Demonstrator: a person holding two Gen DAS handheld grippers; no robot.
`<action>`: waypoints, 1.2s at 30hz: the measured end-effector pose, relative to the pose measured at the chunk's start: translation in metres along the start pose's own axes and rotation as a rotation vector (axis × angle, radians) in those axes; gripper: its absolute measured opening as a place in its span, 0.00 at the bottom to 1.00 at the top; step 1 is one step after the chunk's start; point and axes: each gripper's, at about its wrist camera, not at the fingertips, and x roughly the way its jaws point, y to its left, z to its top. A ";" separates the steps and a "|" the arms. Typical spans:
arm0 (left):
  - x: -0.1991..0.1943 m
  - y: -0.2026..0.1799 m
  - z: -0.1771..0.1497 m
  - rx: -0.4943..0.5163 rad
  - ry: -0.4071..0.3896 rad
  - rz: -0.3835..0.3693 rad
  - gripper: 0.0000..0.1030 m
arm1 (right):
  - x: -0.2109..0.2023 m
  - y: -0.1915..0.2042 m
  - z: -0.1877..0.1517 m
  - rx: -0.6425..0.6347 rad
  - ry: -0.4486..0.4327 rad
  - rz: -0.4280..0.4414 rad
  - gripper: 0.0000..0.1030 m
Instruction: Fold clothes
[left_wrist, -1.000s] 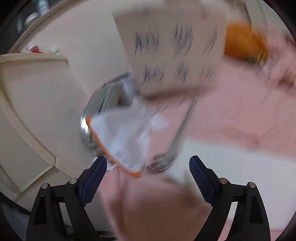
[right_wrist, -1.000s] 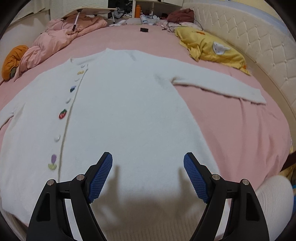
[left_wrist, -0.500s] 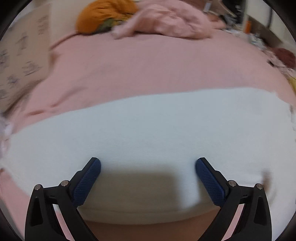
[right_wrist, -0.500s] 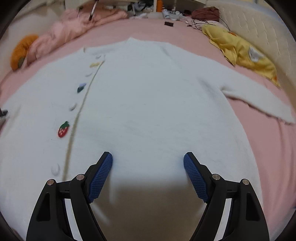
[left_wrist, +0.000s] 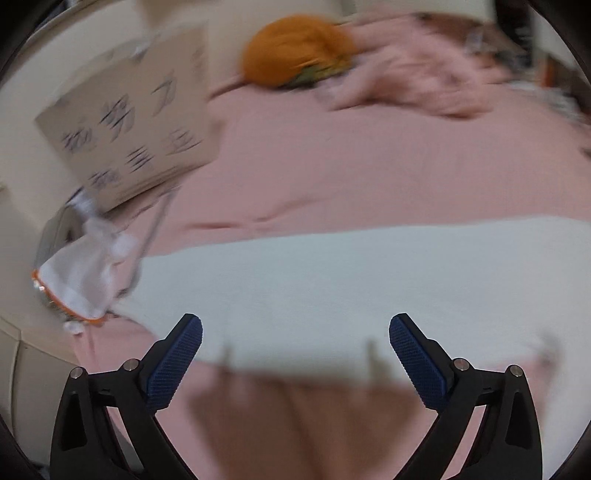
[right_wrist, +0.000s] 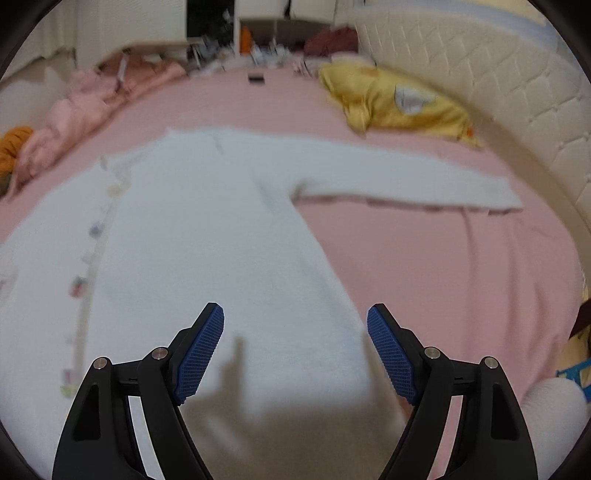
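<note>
Swinging away from the cardboard box (left_wrist: 133, 122), the left gripper (left_wrist: 295, 354) now hangs over the white cardigan's (right_wrist: 192, 258) left sleeve, its jaws having just opened wider, nothing between them. The cardigan lies spread flat, unfolded, on the pink bed (right_wrist: 443, 266). The right gripper (right_wrist: 295, 347), jaws apart and empty, has pulled back toward the hem. Next move, probably: pinch a sleeve and fold it inward.

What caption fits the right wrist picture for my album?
Open right gripper above a white cardigan spread flat on a pink bed.
</note>
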 end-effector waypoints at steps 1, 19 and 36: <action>-0.018 -0.015 -0.009 0.034 0.003 -0.054 0.99 | -0.012 0.005 -0.001 -0.007 -0.011 0.016 0.78; -0.165 -0.184 -0.223 0.309 0.070 -0.359 0.99 | -0.095 0.042 -0.072 -0.057 0.096 0.160 0.78; -0.170 -0.179 -0.234 0.314 0.046 -0.366 0.99 | -0.116 0.049 -0.072 -0.101 0.044 0.178 0.78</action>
